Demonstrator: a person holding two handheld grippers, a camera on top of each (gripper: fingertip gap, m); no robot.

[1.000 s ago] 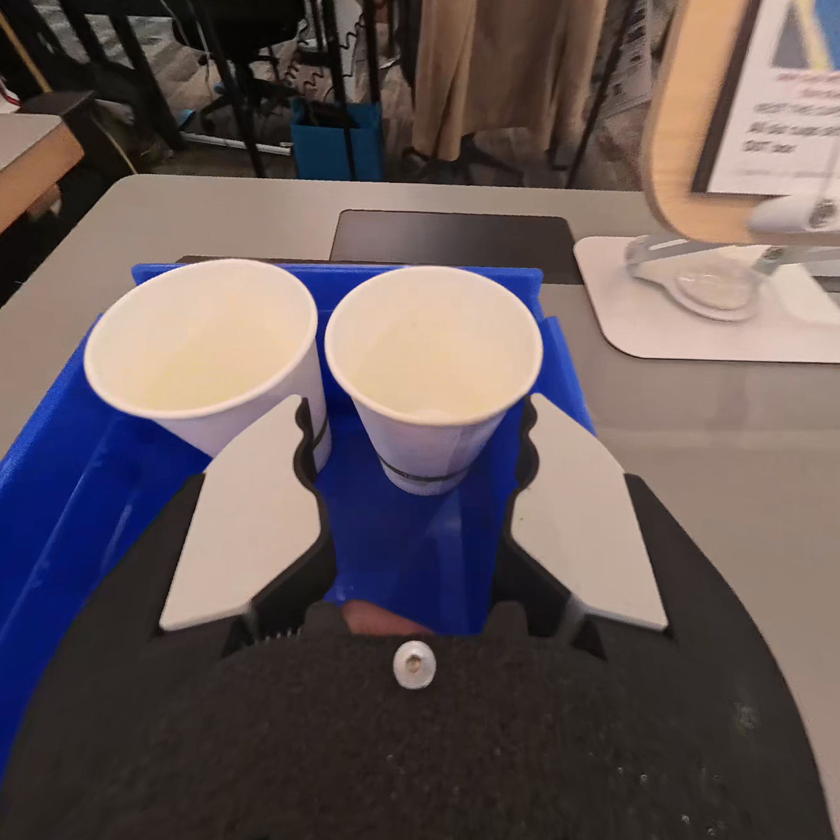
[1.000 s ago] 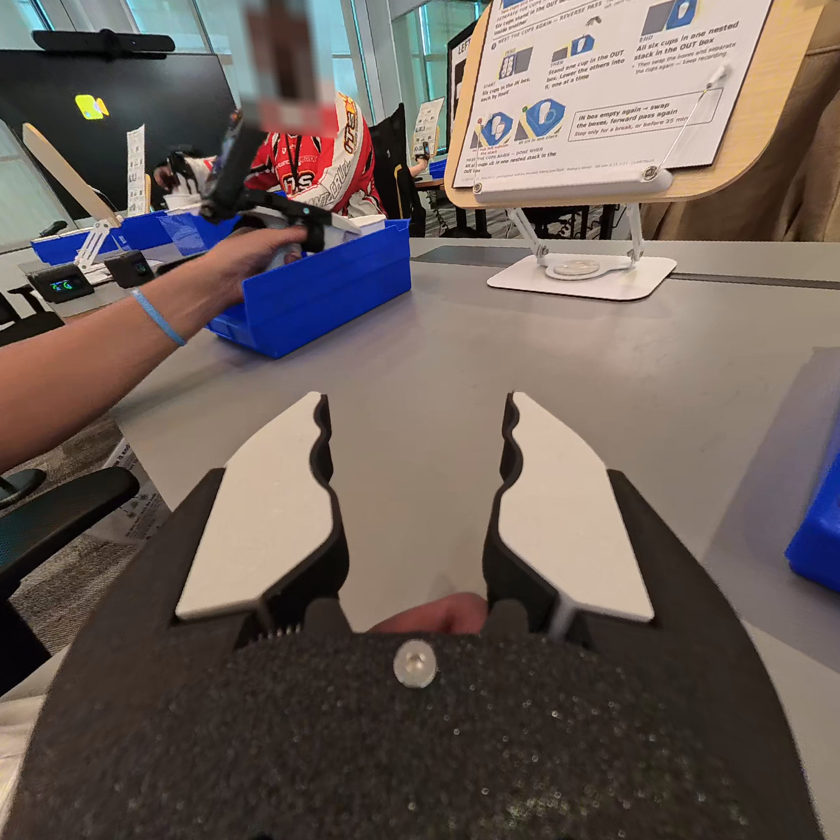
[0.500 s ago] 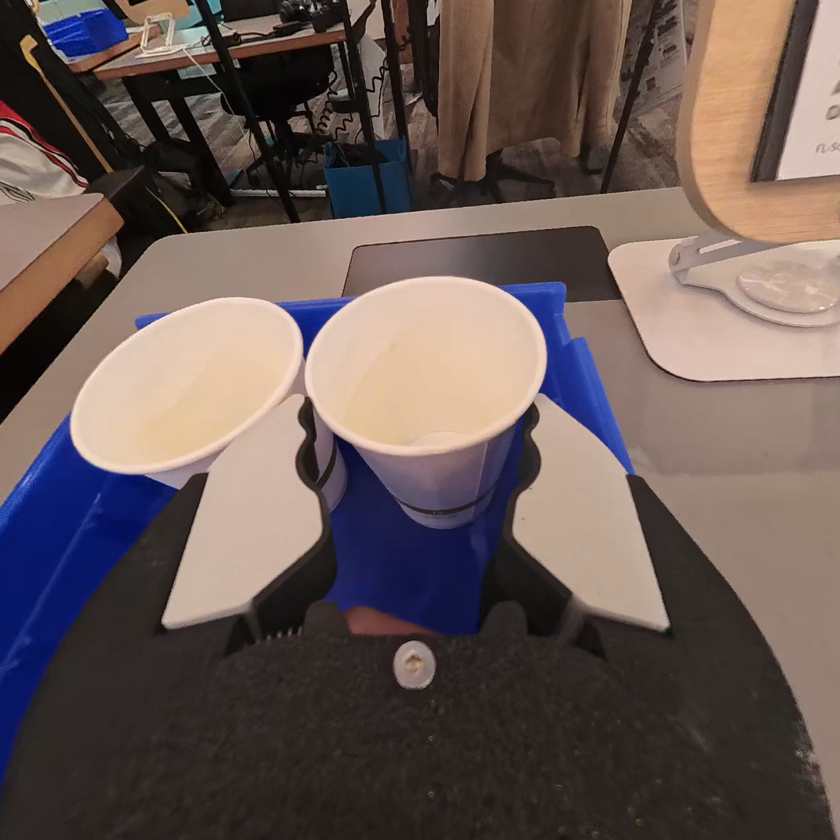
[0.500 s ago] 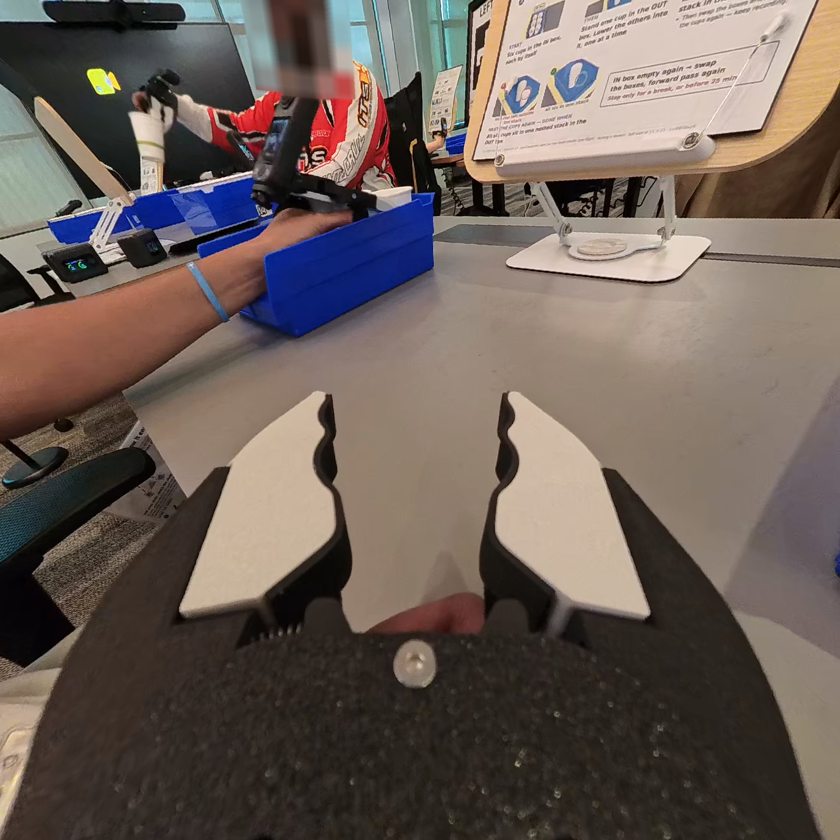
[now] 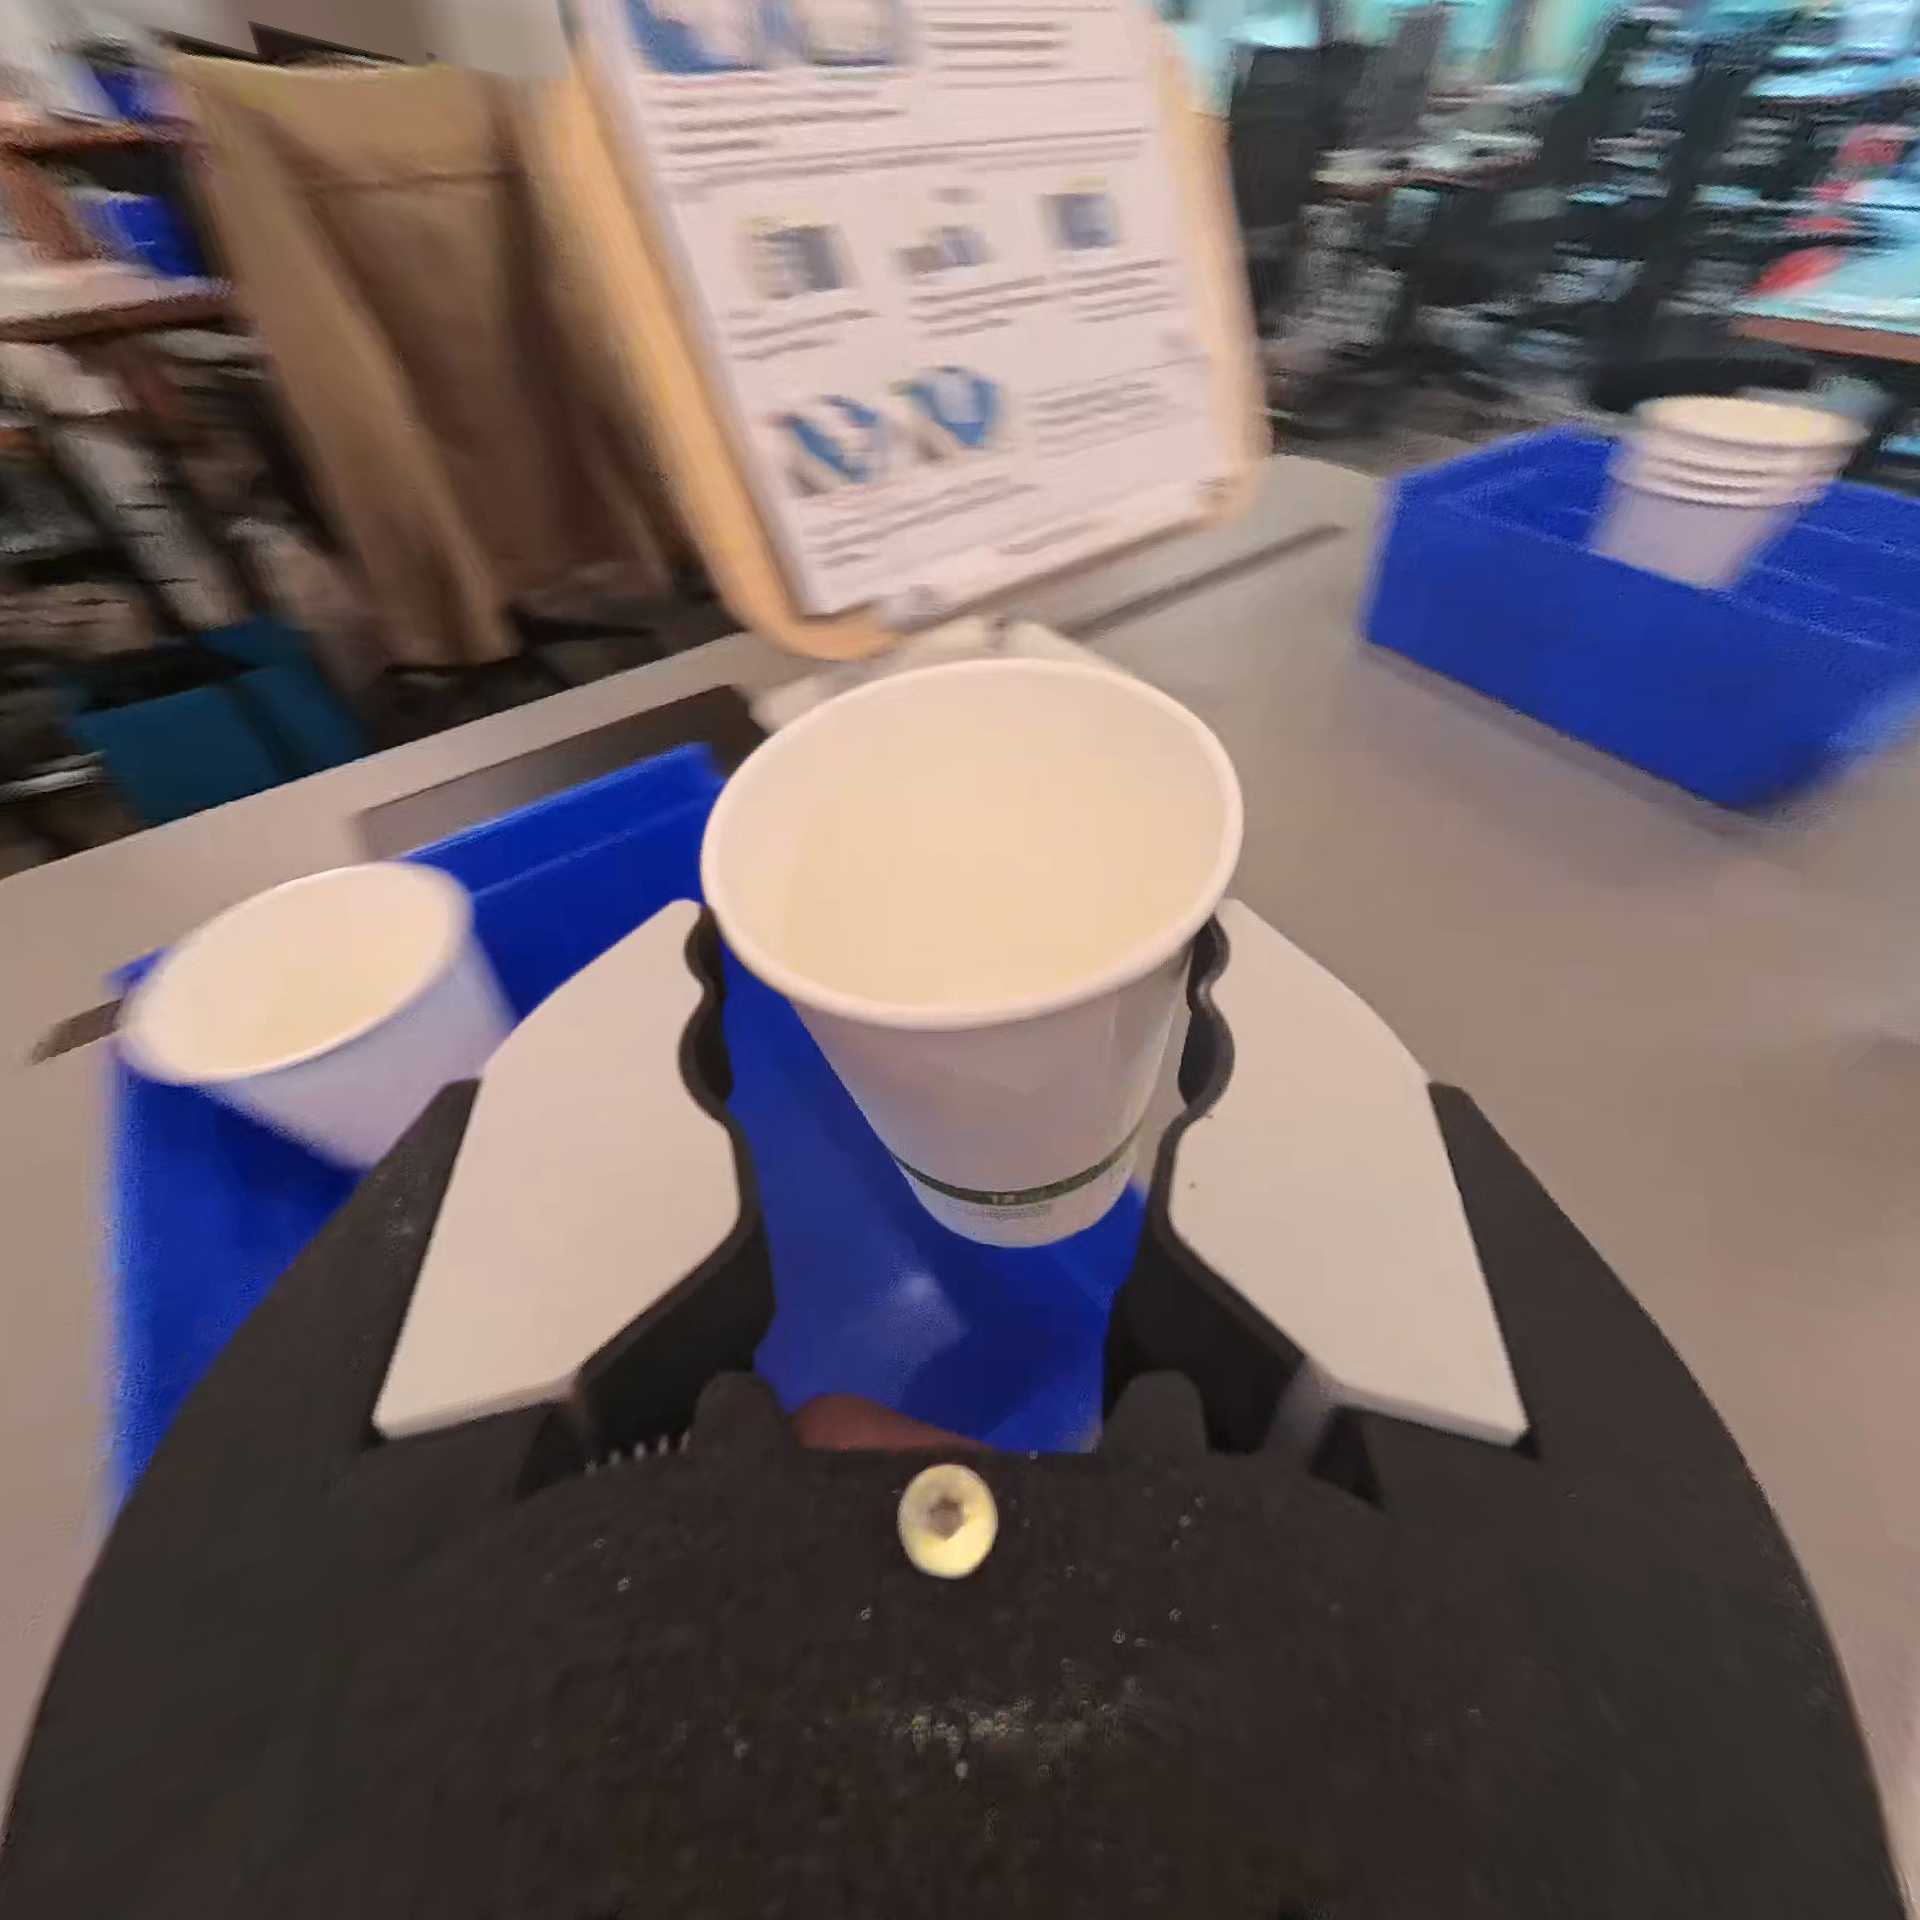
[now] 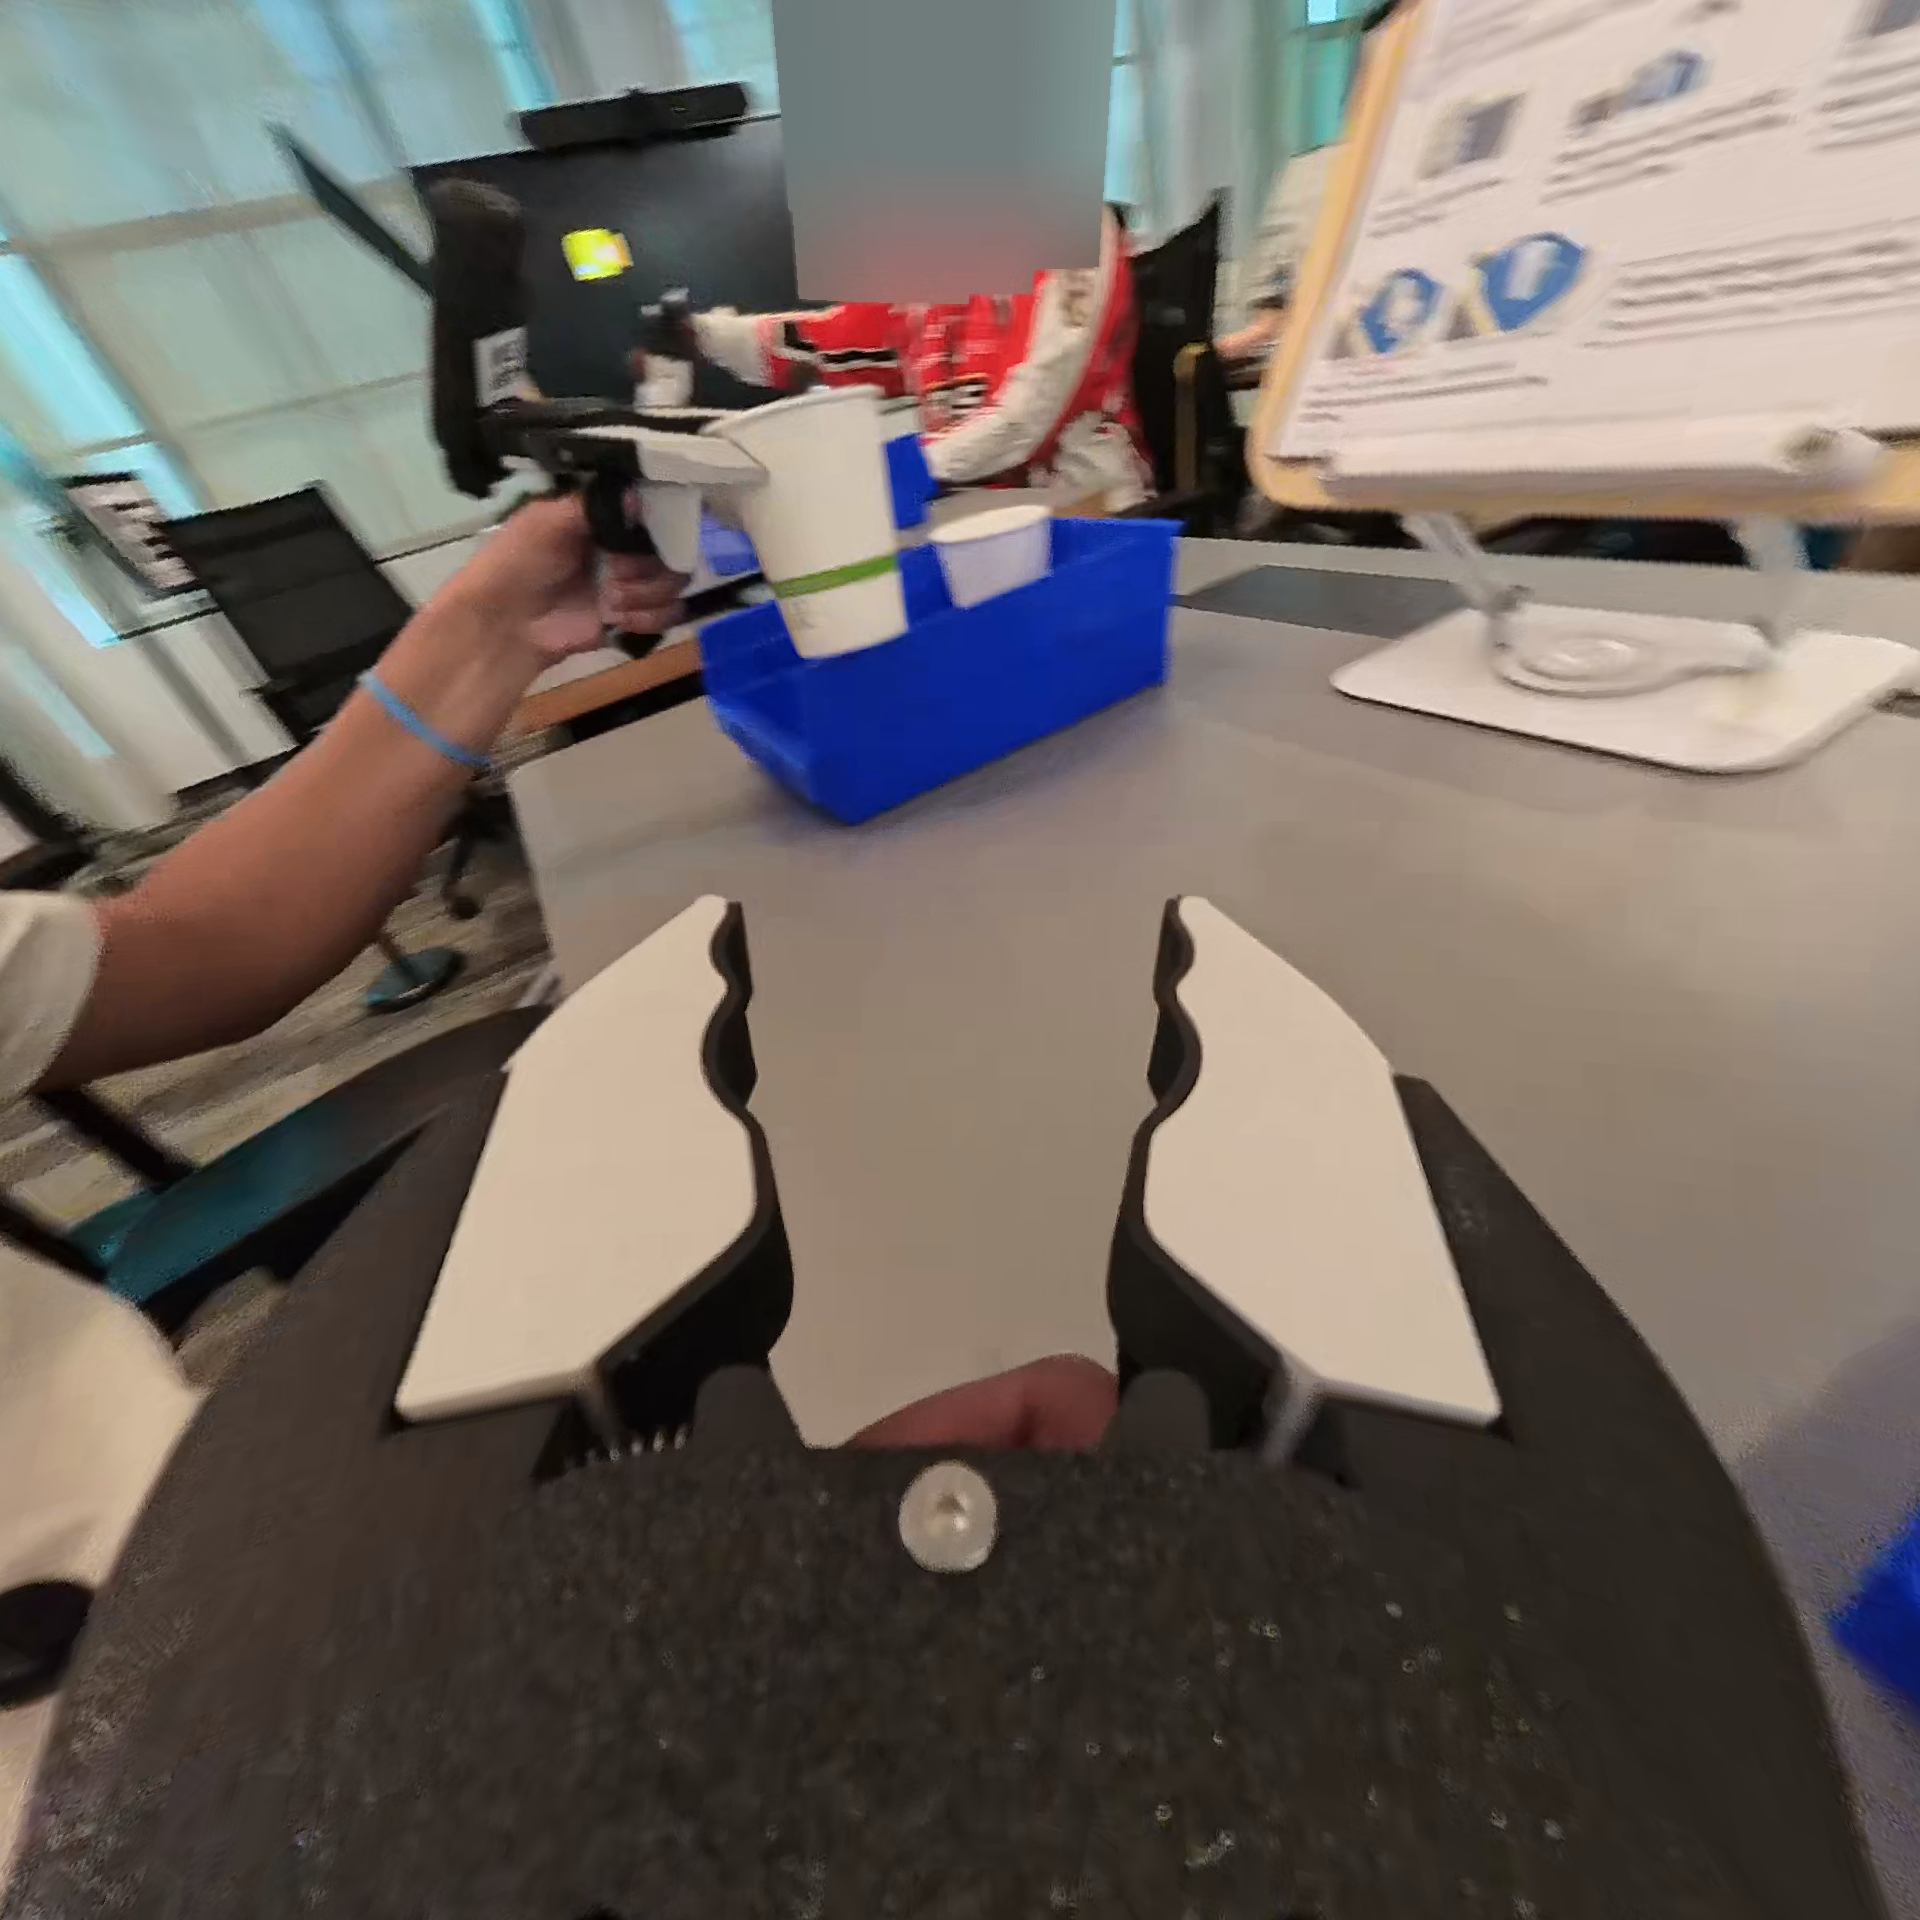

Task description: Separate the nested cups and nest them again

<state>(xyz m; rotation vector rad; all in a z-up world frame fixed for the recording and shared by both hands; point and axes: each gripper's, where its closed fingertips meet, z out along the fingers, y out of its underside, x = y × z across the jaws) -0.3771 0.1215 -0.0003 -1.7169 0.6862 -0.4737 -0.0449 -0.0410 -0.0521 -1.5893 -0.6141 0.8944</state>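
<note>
My left gripper is shut on a white paper cup with a green band and holds it upright above a blue bin. A second white cup stands in that bin at the left. A stack of nested white cups stands in another blue bin at the far right. The right wrist view shows the left gripper holding the cup over the bin, with the other cup inside. My right gripper is open and empty above the grey table.
A wooden board with an instruction sheet stands on a white base at the back of the table. A blue bin corner shows at the right edge. Another person in red and white works at a far table. A chair stands to the left.
My left gripper has closed on the right-hand cup, lifted it out of the bin and swung to the right. My right gripper stays open and has turned a little left.
</note>
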